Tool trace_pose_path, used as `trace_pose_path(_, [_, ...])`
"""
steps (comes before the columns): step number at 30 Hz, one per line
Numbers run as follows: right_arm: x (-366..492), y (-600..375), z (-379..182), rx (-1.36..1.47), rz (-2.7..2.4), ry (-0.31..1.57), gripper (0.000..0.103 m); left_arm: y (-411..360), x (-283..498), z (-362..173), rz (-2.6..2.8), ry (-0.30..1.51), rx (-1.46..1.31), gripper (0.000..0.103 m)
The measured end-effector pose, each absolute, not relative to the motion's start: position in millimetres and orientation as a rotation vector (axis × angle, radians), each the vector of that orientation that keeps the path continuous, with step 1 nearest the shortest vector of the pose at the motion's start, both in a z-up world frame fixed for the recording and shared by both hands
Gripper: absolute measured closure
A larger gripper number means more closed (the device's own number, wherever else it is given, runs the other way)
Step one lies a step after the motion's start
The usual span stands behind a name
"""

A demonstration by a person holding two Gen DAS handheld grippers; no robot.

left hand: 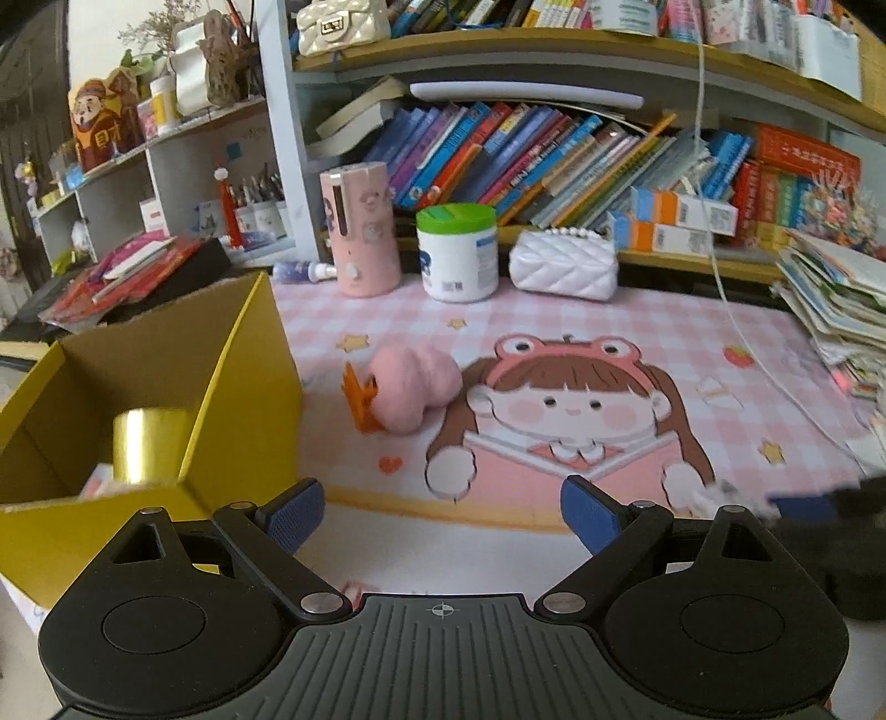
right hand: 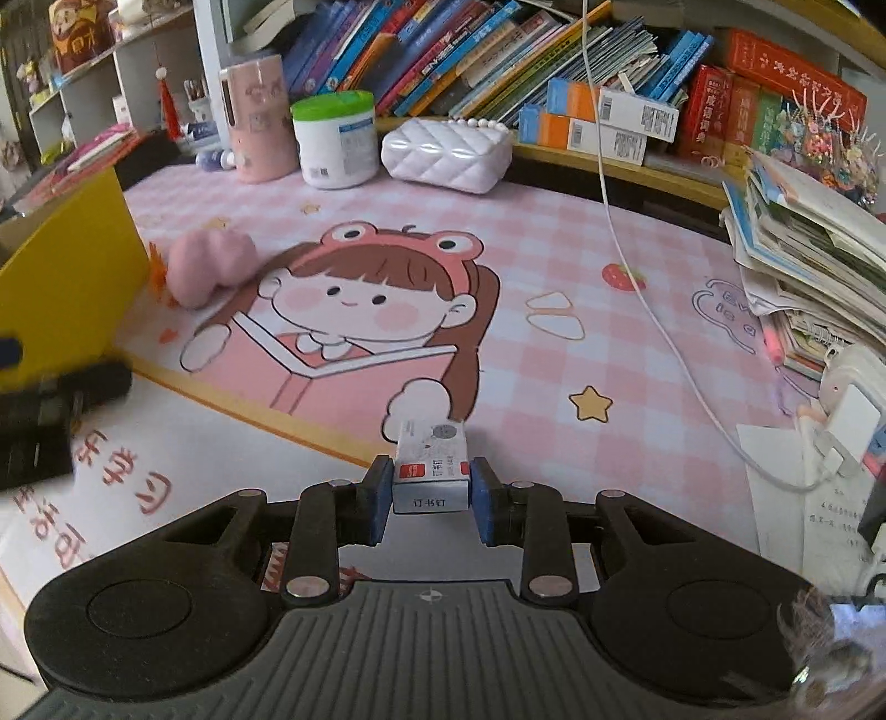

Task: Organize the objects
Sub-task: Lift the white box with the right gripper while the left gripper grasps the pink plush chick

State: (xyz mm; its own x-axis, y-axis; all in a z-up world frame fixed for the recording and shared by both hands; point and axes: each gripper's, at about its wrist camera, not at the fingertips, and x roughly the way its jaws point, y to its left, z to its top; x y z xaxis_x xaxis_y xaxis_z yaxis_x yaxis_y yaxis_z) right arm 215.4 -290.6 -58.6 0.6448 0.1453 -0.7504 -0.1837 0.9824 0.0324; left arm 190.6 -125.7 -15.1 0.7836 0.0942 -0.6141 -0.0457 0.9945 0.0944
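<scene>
The worktop (right hand: 554, 343) was covered by a pink checked cartoon mat before crowded bookshelves (right hand: 498, 50), a small staple box (right hand: 432, 471) was held in the right claw (right hand: 431, 493) above the mat's near edge, the left claw (left hand: 440, 512) was spread wide and empty, and a yellow box (left hand: 166, 354) at the left edge was cut off.

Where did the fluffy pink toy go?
The fluffy pink toy lies on the pink checked mat, left of the cartoon girl's head and just right of the yellow box, with an orange piece against it.

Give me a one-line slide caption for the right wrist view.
Right gripper clamps a small staple box above the pink cartoon desk mat, yellow box at left.
</scene>
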Motion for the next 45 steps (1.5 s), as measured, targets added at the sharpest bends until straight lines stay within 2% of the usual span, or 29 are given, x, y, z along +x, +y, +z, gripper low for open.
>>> trace_pose_path(8, [226.4,-293.2,-73.2,-0.082,0.197,0.910,0.075,-132.5,223.5,-18.4,0.122,0.655,0.082,0.009])
trace_pose_path(42, [237.8,-288.5,-77.6,-0.130,0.258,0.872,0.074,-100.6,361.8,-78.4,0.336,0.748,-0.052,0.009])
trace_pose_path(44, [237.8,-288.6,-77.6,-0.130,0.257,0.872,0.074,-99.6,362.1,-81.5,0.328,0.761,-0.050,0.010])
trace_pose_path(45, [237.9,-288.6,-77.5,-0.131,0.257,0.872,0.074,-99.4,360.6,-81.8,0.318,0.757,-0.048,0.016])
